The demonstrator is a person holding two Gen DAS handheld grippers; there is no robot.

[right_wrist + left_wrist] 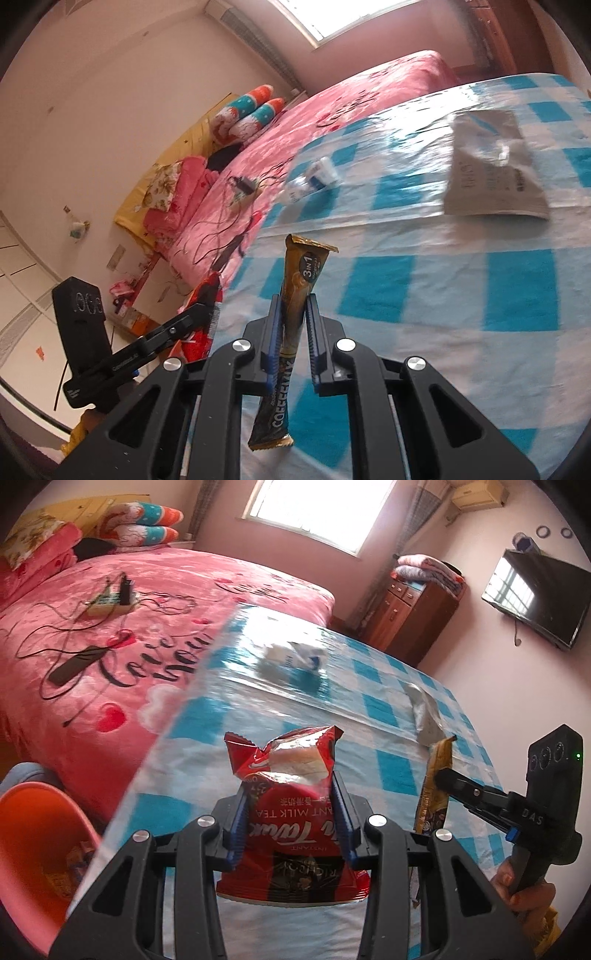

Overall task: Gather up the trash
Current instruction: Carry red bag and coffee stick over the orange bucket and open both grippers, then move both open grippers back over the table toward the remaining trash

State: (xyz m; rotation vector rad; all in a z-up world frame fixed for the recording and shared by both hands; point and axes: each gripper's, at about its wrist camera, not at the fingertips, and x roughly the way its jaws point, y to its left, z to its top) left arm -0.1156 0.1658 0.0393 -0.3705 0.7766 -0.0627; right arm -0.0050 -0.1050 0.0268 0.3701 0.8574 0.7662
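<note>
Both grippers are clamped on trash lifted above the checked table, the left gripper on a red packet, the right gripper on a coffee stick; next, likely, carry them to the orange bin at near left.

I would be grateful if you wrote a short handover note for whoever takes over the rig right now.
Left gripper: shut on the red milk tea packet, lifted off the checked table.
Right gripper: shut on the coffee mix stick, also in the air.
Orange bin sits below the table's left edge, some wrappers already inside.
Left to do: drop both, then fetch the silver pouch and the crumpled white-blue wrapper on the table.
</note>
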